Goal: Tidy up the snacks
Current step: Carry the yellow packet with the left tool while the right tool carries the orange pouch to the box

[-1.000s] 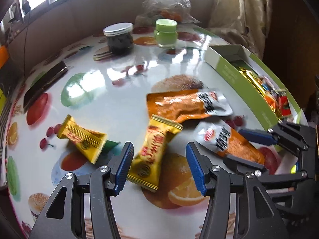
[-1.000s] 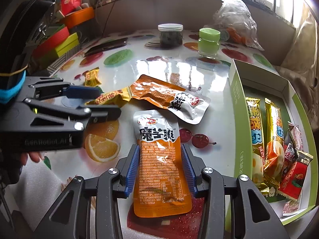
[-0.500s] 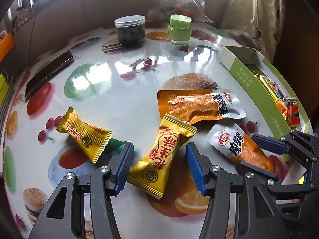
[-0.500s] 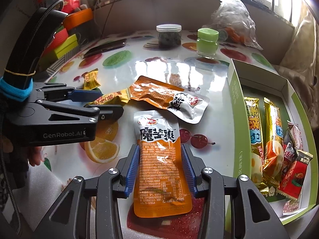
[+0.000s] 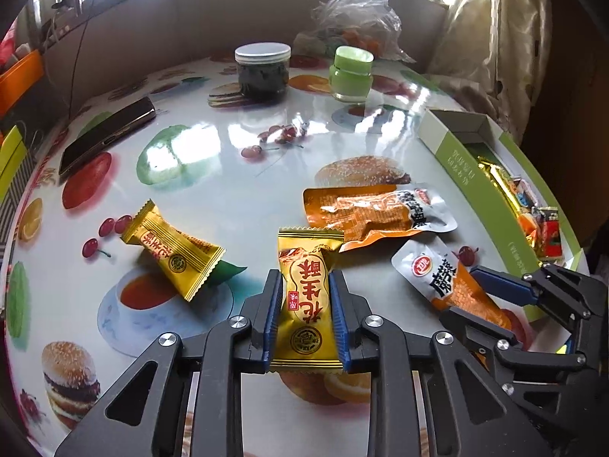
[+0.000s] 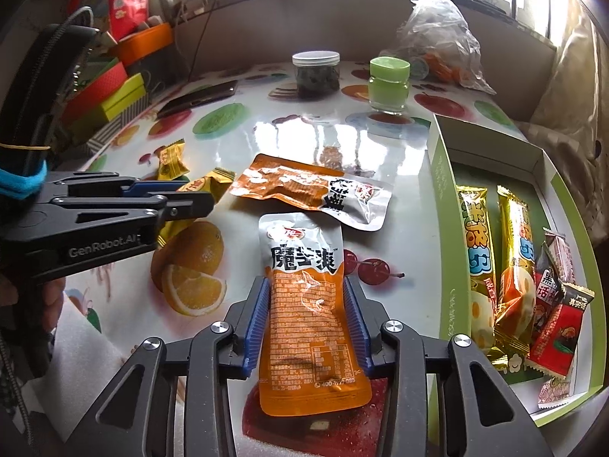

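Observation:
My left gripper point(image 5: 305, 293) is shut on a yellow candy packet point(image 5: 306, 304) lying on the fruit-print table. A second yellow candy packet point(image 5: 173, 249) lies to its left. My right gripper point(image 6: 306, 301) is shut on an orange konjac pouch point(image 6: 308, 316), which also shows in the left wrist view point(image 5: 445, 282). Another orange pouch point(image 6: 312, 190) lies flat just beyond it. The green snack box point(image 6: 445, 228) at the right holds several wrapped snacks point(image 6: 514, 266).
A dark jar with a white lid point(image 5: 262, 70), a green jar point(image 5: 351, 72) and a plastic bag point(image 5: 354, 19) stand at the back. A phone point(image 5: 108, 133) lies at the far left. Coloured boxes point(image 6: 110, 91) stand beyond the table's left edge.
My left gripper moved forward over the yellow candy packet and closed on it. My right gripper stayed shut on the orange pouch.

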A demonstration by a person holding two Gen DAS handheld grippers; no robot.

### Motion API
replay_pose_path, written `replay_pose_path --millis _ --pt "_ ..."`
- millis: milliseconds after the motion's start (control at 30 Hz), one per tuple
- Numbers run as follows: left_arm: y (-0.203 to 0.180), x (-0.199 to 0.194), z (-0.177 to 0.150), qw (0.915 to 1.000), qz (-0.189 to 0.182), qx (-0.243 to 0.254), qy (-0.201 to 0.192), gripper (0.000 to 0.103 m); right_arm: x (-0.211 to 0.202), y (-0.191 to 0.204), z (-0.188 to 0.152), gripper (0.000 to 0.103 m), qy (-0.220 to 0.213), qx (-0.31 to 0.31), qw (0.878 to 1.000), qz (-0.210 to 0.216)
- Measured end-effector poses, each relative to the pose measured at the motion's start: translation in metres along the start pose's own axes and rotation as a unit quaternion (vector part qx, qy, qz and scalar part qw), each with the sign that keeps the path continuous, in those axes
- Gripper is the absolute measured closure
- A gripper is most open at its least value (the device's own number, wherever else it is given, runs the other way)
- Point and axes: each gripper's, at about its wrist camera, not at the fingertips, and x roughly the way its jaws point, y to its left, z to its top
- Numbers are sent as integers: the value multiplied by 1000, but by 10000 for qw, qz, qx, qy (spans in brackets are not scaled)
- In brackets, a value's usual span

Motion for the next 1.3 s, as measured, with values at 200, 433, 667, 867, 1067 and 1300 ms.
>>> replay_pose_path --millis 200,433,667,867,1067,1300 --pt "-4 -12 1 9999 -49 -58 -121 77 -5 -1 0 67 -94 53 9999 12" --pt "-10 -29 0 9995 -12 -36 -311 77 -13 -1 0 68 -234 96 9997 21" --pt "-14 -39 -2 9992 -33 -29 -401 77 -27 -4 2 68 -482 209 9986 -38" --pt "-21 -46 -1 9989 -65 -2 -455 77 -39 -8 5 68 -627 336 9975 -57" --pt "-29 -49 0 9987 -113 29 -487 77 -47 -13 4 68 -702 405 9966 -114" --pt "-39 -51 4 9985 -190 97 -506 77 -60 -19 4 68 -816 516 9952 -166"
